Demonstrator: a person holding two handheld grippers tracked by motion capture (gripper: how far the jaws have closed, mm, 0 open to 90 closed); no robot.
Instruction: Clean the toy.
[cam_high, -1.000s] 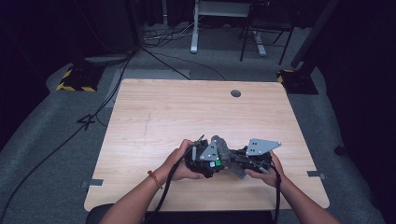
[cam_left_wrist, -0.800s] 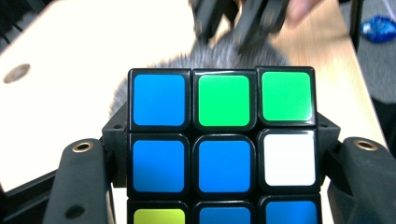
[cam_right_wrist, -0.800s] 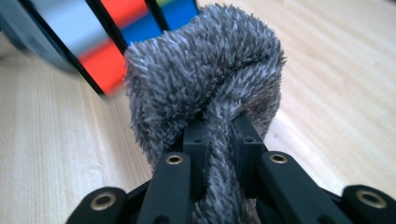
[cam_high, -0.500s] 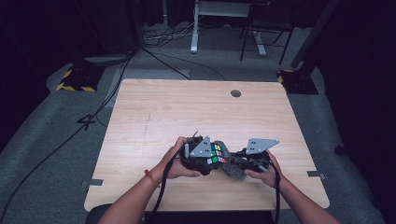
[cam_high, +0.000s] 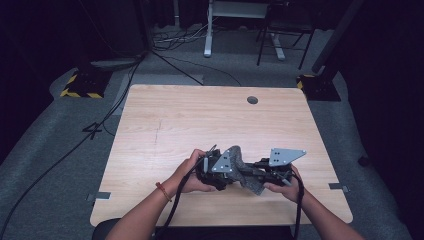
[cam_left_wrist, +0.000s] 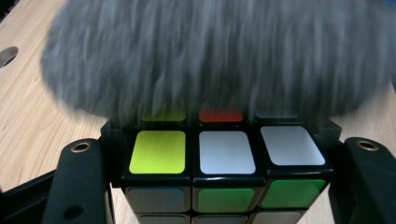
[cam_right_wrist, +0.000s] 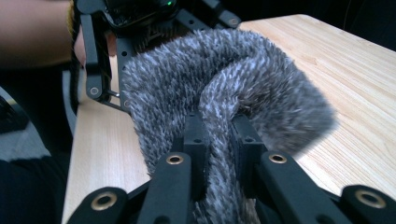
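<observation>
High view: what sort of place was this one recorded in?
Probably a dark lab or recording studio, not a home. A bare wooden table stands on grey carpet, cables trail across the floor to equipment stands, and yellow-and-black hazard-striped blocks sit by the table's far corners.

Both forearms bare; a thin red-orange band circles the left wrist (cam_high: 163, 190). The black left gripper (cam_high: 216, 170) and black right gripper (cam_high: 272, 172) each carry a grey three-cornered plate, brass-ringed screw holes and a trailing black cable.
</observation>
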